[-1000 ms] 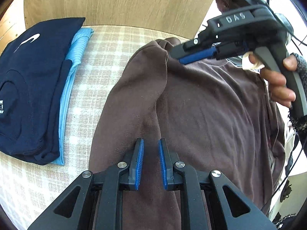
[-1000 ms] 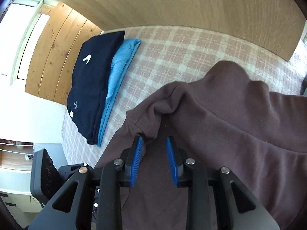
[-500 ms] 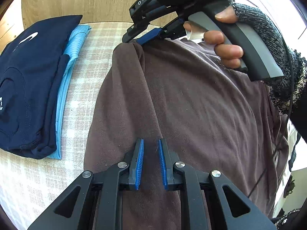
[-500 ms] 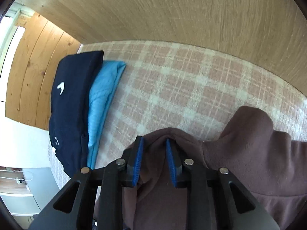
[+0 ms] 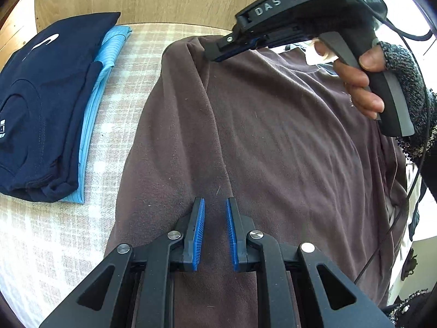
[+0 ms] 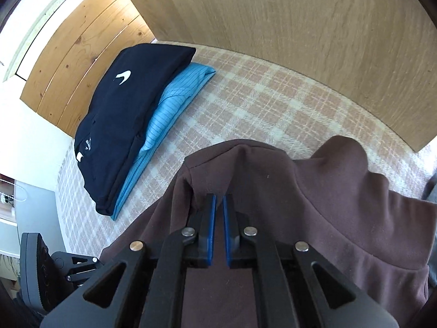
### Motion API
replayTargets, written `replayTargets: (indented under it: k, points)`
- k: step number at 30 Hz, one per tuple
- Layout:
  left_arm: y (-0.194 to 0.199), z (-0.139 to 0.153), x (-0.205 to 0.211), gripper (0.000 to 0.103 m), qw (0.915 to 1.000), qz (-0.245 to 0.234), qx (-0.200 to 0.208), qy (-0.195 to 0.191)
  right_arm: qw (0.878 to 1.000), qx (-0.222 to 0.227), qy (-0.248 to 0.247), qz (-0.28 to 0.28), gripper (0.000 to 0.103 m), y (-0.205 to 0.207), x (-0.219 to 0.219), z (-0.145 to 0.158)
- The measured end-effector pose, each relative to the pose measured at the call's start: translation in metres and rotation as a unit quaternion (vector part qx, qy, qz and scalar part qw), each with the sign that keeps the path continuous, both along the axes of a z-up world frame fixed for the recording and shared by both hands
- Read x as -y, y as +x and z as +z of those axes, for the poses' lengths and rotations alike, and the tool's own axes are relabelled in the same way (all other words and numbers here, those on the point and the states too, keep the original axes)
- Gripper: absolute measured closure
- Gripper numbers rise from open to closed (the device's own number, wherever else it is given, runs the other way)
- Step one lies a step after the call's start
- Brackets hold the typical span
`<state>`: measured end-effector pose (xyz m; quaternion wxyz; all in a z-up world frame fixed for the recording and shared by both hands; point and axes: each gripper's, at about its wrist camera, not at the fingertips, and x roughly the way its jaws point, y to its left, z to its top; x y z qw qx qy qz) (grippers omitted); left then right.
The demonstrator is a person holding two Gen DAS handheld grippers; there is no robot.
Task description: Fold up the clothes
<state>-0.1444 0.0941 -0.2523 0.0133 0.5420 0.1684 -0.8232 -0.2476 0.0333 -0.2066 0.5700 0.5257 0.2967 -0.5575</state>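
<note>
Brown top [image 5: 273,142] lies spread on the checked bed [image 5: 54,232], its left edge folded inward along a long crease running from the far corner toward the left gripper [image 5: 213,232]. Left gripper hovers low over the near part of the top, jaws apart, blue pads clear of the cloth with nothing between them; its position matches half a second ago. Right gripper [image 5: 215,56], held by a hand [image 5: 360,87] in a grey knit sleeve, sits at the far corner of the top; half a second ago it was further left and higher, at the edge of the fold, and the corner has since settled flatter. In the right wrist view the right gripper [image 6: 219,232] has its jaws nearly together with only a thin gap; a ridge of brown cloth rises just ahead of the tips, but whether any is pinched cannot be told. Earlier the jaws were wider, straddling the fold. A folded navy shirt [image 6: 125,120] rests on a folded light blue one [image 6: 174,104] at the bed's left, well apart from the top, unmoved. Wooden headboard [image 6: 300,27] behind.
</note>
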Motion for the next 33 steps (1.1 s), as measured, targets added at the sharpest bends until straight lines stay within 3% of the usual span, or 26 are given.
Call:
replayTargets:
  k: [5,8,11,13,15,17,20,25,33]
  points:
    - [-0.011,0.013,0.018,0.088,0.9997,0.016,-0.013,0.013,1.000,0.003,0.009,0.021,0.097,0.012,0.002,-0.004]
    - [-0.031,0.016,0.027,0.080,0.9997,0.020,-0.007,0.013,1.000,0.009,0.022,0.020,0.097,0.007,0.001,-0.008]
    - [-0.050,0.016,0.026,0.078,0.9995,0.030,-0.001,0.010,0.999,0.042,0.021,0.012,0.097,0.001,-0.002,-0.006]
    - [-0.066,0.014,0.020,0.071,0.9992,0.037,0.008,-0.012,0.999,0.043,0.019,0.012,0.095,0.000,-0.002,-0.002]
    - [-0.080,0.010,0.014,0.071,0.9973,0.043,0.021,-0.056,0.999,0.035,0.024,0.010,0.095,-0.002,-0.001,-0.003]
    - [-0.088,0.006,0.015,0.071,0.9956,0.052,0.030,-0.072,0.999,0.032,0.027,0.008,0.095,-0.005,0.000,-0.003]
    - [-0.093,0.001,0.020,0.078,0.9946,0.062,0.035,-0.075,0.999,0.041,0.022,0.006,0.095,-0.012,-0.003,-0.002]
    - [-0.084,0.008,0.029,0.097,0.9979,0.051,0.020,-0.035,0.998,0.054,0.016,0.005,0.095,-0.023,-0.007,-0.001]
    - [-0.071,0.020,0.047,0.101,0.9980,0.063,-0.009,-0.003,0.997,0.070,0.015,0.005,0.094,-0.022,-0.011,-0.007]
